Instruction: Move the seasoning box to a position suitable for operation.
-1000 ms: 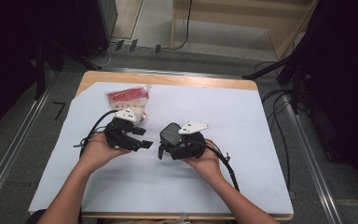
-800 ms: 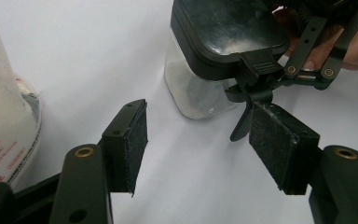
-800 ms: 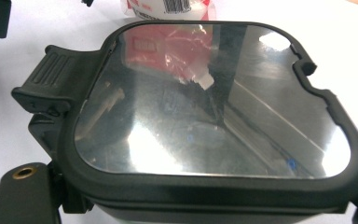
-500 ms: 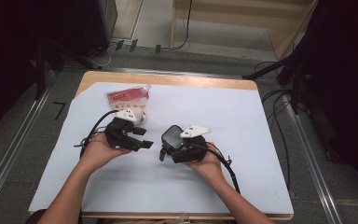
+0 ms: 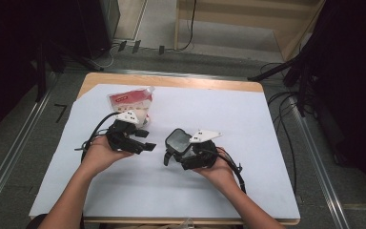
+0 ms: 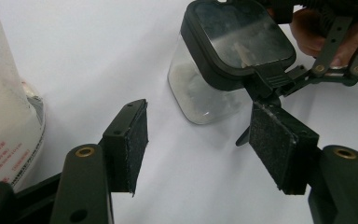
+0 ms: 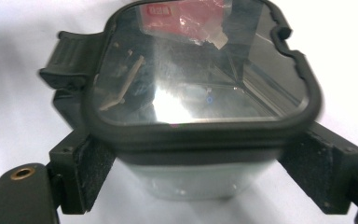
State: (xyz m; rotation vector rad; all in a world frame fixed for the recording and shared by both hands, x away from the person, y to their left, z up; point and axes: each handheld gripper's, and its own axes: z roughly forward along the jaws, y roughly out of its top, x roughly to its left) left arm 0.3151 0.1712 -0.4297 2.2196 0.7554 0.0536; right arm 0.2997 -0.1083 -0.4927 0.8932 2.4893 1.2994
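Table: sheet lies on it.
Bag: on the sheet, far left part.
Left gripper: just in front of the bag.
Lidded container: right of the left gripper, between the right gripper's jaws, tilted.
Person's hands: nearest the table's front edge.

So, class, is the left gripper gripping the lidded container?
No: the left gripper stands open and empty, while the right gripper clamps the container.
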